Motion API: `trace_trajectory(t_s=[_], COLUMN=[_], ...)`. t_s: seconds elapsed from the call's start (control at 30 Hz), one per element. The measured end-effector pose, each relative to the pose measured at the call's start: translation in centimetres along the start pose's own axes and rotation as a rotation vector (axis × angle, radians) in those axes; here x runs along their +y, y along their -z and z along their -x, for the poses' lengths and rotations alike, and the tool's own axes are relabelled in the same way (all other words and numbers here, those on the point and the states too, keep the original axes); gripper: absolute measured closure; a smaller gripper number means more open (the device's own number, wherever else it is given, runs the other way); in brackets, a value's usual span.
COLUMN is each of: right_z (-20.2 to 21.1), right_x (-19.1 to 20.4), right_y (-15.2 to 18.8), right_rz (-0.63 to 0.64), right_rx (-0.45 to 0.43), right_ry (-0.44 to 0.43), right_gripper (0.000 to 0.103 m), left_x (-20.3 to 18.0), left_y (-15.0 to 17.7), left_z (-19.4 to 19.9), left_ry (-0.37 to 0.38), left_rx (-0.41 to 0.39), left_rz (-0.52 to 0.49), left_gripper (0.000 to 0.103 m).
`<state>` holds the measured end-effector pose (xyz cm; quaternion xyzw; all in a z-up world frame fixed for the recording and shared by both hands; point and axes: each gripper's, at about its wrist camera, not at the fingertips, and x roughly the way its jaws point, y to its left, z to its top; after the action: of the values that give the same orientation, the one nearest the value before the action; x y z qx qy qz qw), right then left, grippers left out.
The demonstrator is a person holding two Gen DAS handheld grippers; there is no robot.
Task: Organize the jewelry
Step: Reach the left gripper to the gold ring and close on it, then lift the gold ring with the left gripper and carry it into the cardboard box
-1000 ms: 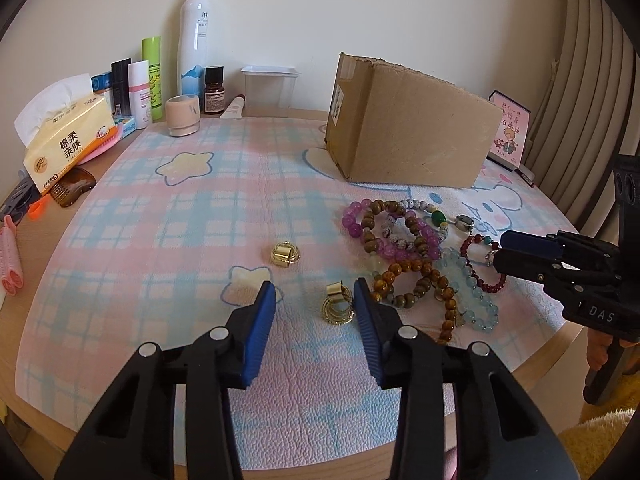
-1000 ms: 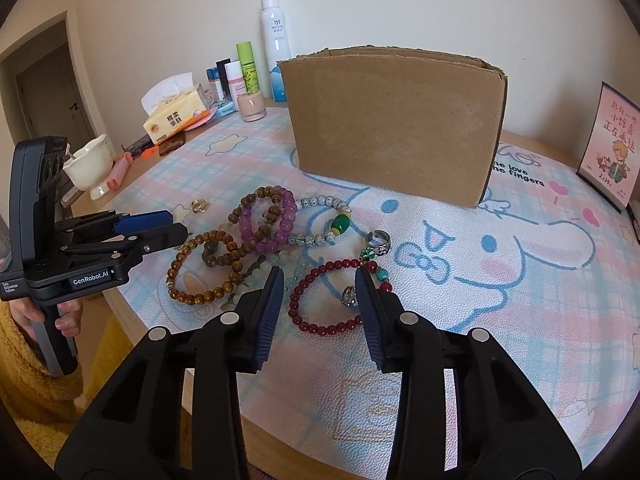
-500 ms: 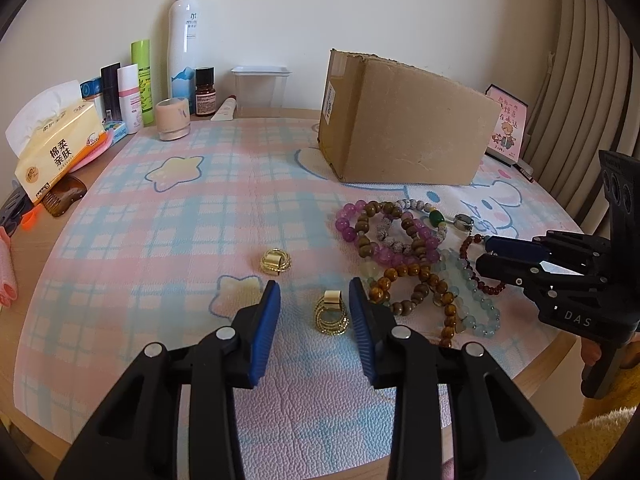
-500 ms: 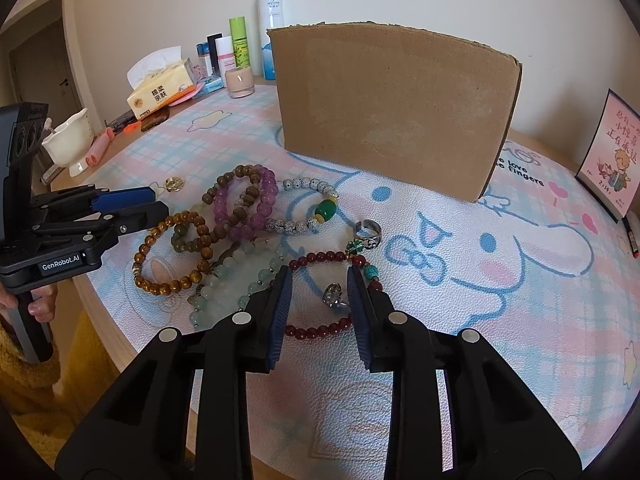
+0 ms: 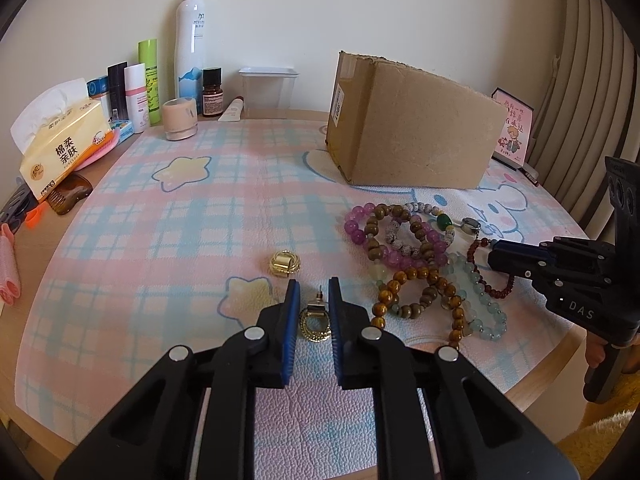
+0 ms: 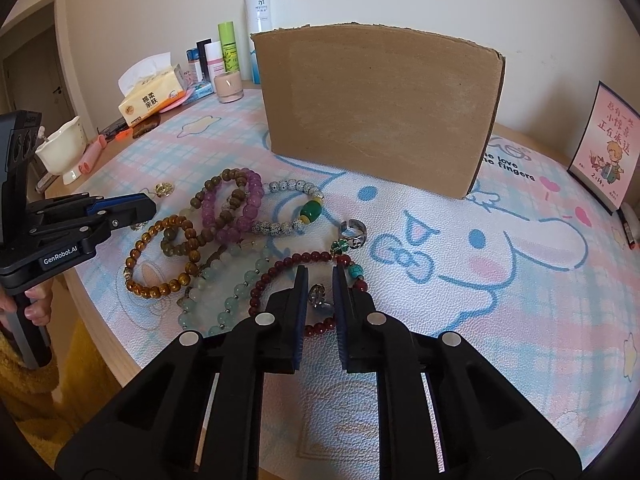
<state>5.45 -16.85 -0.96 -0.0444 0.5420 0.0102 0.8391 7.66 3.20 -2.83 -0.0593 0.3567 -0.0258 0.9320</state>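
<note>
My left gripper (image 5: 313,292) has its jaws narrowed around a gold earring (image 5: 315,323) on the mat, with small gaps still showing on both sides. A second gold earring (image 5: 284,263) lies just ahead of it. My right gripper (image 6: 320,280) has its jaws narrowed around a small silver ring (image 6: 318,296) lying inside the dark red bead bracelet (image 6: 280,276); gaps show beside the ring. A heap of bead bracelets (image 6: 224,220) lies between the two grippers, also seen in the left wrist view (image 5: 412,248). A silver ring (image 6: 354,229) lies beyond the right gripper.
A cardboard box (image 5: 408,128) stands at the back of the plaid mat (image 5: 192,216). Bottles (image 5: 190,48), a tissue pack (image 5: 60,144) and a clear tub (image 5: 268,88) line the back left. A card (image 6: 608,140) stands at the right. The table edge (image 6: 100,320) is near.
Both grippers moved forward and down and narrowed: the left around the gold earring, the right around the small silver ring.
</note>
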Motion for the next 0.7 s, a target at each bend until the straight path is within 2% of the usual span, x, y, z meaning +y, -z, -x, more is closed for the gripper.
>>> trace_trajectory(t_s=[0.33, 0.7], right_z=[1.7, 4.2], right_x=[-0.4, -1.2], right_y=[-0.8, -3.6], right_rz=[-0.011, -0.013], right_rx=[-0.032, -0.083], right_ry=[-0.005, 0.013], right_gripper=[0.092, 0.092], left_x=[-0.3, -1.9], left_y=[-1.0, -3.9], left_z=[1.9, 3.4], left_ry=[0.024, 0.067], left_rx=[-0.044, -0.102], left_rz=[-0.007, -0.056], left_gripper=[0.089, 0.089])
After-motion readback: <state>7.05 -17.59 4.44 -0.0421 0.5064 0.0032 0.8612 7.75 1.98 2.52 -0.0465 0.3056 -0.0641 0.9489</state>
